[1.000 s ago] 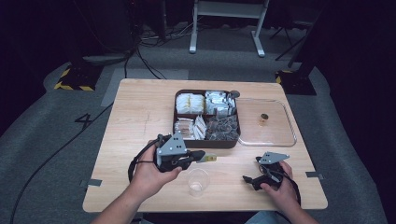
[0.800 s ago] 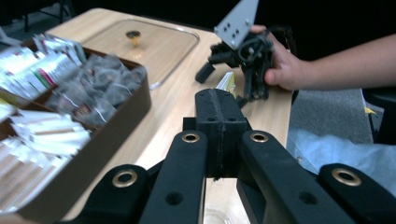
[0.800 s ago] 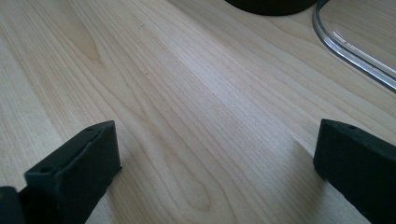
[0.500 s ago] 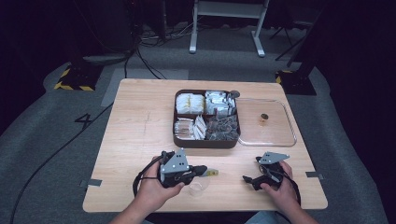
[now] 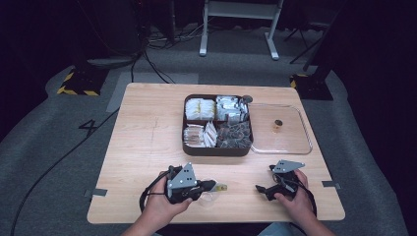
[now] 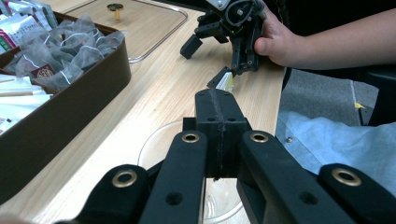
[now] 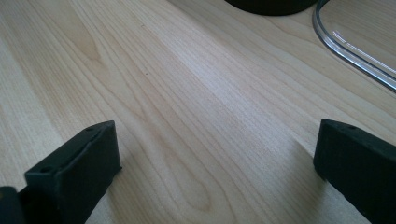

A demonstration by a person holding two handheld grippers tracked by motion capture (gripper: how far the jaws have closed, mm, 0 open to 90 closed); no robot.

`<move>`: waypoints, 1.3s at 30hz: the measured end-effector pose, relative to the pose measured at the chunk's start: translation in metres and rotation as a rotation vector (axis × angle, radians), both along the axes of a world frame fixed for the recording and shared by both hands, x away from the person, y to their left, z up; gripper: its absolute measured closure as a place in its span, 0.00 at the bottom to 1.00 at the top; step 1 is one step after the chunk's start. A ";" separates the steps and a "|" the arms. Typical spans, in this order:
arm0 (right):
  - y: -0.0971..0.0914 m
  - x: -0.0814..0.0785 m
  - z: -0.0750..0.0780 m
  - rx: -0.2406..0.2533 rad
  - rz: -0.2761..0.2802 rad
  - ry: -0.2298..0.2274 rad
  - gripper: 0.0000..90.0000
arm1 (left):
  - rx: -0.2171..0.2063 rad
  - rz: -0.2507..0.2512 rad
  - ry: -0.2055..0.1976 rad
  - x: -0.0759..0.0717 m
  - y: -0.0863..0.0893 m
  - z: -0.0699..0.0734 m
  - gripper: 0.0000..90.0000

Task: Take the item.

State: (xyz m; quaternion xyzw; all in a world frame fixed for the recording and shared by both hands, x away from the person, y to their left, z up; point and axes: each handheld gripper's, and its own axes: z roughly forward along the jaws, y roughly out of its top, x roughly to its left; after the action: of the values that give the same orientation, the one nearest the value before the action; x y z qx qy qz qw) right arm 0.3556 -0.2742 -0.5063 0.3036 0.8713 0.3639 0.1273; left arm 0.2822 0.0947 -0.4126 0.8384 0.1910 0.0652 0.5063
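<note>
Left black hand-held gripper (image 6: 219, 100) is hovering over a clear round plastic cup (image 6: 159, 144) near the light wooden table (image 5: 147, 142) front edge, jaws pinched tight on a small yellowish tag (image 5: 222, 187). Right black hand-held gripper (image 7: 215, 154) is resting w/ jaws spread wide, holding nothing.

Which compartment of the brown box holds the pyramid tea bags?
The near-right compartment of the brown box, beside the clear lid; the other three hold flat packets.

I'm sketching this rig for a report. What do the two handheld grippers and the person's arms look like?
Both the left gripper and the right gripper are black, with blocky flat-faced jaws on linkage bars pinned by brass-ringed rivets. Each carries a grey three-cornered plate on top and trails a black cable. The forearms are bare, with no sleeves or gloves.
</note>
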 end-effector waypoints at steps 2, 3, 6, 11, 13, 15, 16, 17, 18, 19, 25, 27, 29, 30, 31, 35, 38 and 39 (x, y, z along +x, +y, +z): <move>0.000 0.000 0.000 0.000 0.000 0.000 0.01 | -0.016 0.005 0.010 0.001 0.001 -0.002 0.93; 0.000 0.000 0.000 0.000 0.000 0.000 0.01 | -0.025 0.010 0.026 0.001 0.001 -0.003 0.86; 0.000 0.000 0.000 0.000 0.000 0.000 0.00 | -0.043 0.007 0.048 0.000 0.001 -0.004 0.78; 0.000 0.000 0.000 0.000 0.000 0.000 0.00 | -0.039 0.018 0.024 0.001 0.000 -0.004 0.66; 0.000 0.000 0.000 0.000 0.000 0.000 0.01 | -0.025 0.032 0.007 0.003 0.000 -0.002 0.63; 0.000 0.000 0.000 0.000 0.000 0.000 0.01 | -0.022 0.041 0.004 0.004 0.000 0.000 0.61; 0.000 0.000 0.000 0.000 0.000 0.000 0.01 | -0.017 0.046 -0.002 0.004 0.000 0.001 0.61; 0.000 0.000 0.000 -0.002 0.000 0.000 0.01 | -0.012 0.055 -0.002 0.005 0.001 0.002 0.60; 0.000 0.000 0.000 -0.002 0.001 0.001 0.01 | 0.004 0.069 -0.014 0.007 0.003 0.005 0.58; 0.000 0.001 0.000 -0.003 0.004 0.002 0.00 | 0.011 0.076 -0.019 0.008 0.004 0.007 0.57; -0.001 0.001 0.000 -0.004 0.022 0.001 0.00 | 0.049 0.139 -0.035 0.015 0.018 0.016 0.52; -0.002 -0.001 0.000 -0.004 0.016 -0.001 0.00 | 0.061 0.172 -0.046 0.015 0.025 0.019 0.51; -0.002 -0.002 0.000 -0.003 0.008 -0.003 0.00 | 0.069 0.206 -0.046 0.015 0.031 0.020 0.49; -0.002 -0.003 0.000 -0.004 0.008 -0.001 0.00 | 0.071 0.224 -0.047 0.015 0.035 0.021 0.48; -0.002 -0.003 0.000 -0.004 0.008 -0.001 0.00 | 0.071 0.224 -0.047 0.015 0.035 0.021 0.48; -0.003 -0.003 0.000 -0.004 0.010 0.000 0.00 | 0.079 0.277 -0.033 0.017 0.048 0.018 0.43; -0.003 -0.003 0.000 -0.003 0.009 0.000 0.00 | 0.101 0.343 -0.021 0.022 0.064 0.011 0.41; -0.003 -0.003 0.000 -0.004 0.010 -0.001 0.00 | 0.101 0.343 -0.021 0.022 0.064 0.011 0.39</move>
State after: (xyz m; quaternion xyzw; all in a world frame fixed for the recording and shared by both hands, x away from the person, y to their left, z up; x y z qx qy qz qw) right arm 0.3523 -0.2768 -0.5060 0.2989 0.8735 0.3629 0.1264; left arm 0.3040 0.1585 -0.4016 0.8173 0.3223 0.1691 0.4468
